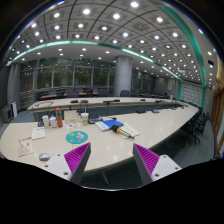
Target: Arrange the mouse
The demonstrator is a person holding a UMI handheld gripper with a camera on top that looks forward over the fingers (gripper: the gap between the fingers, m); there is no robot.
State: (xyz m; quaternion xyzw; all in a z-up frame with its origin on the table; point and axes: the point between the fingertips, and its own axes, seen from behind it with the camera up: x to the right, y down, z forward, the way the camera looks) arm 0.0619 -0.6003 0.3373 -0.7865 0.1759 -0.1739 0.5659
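Looking along our gripper, we see its fingers spread apart, holding nothing, above the table; the mouse sits at ten o'clock from the left finger.

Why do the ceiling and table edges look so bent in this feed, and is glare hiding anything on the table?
Gripper view: the wide-angle lens bows the ceiling lights and the long table into curves. The ceiling spots are bright, yet the tabletop shows only soft sheen, no blown-out patch. Items near the teal mat are too small to identify. The gripper fingers stand open, holding nothing.
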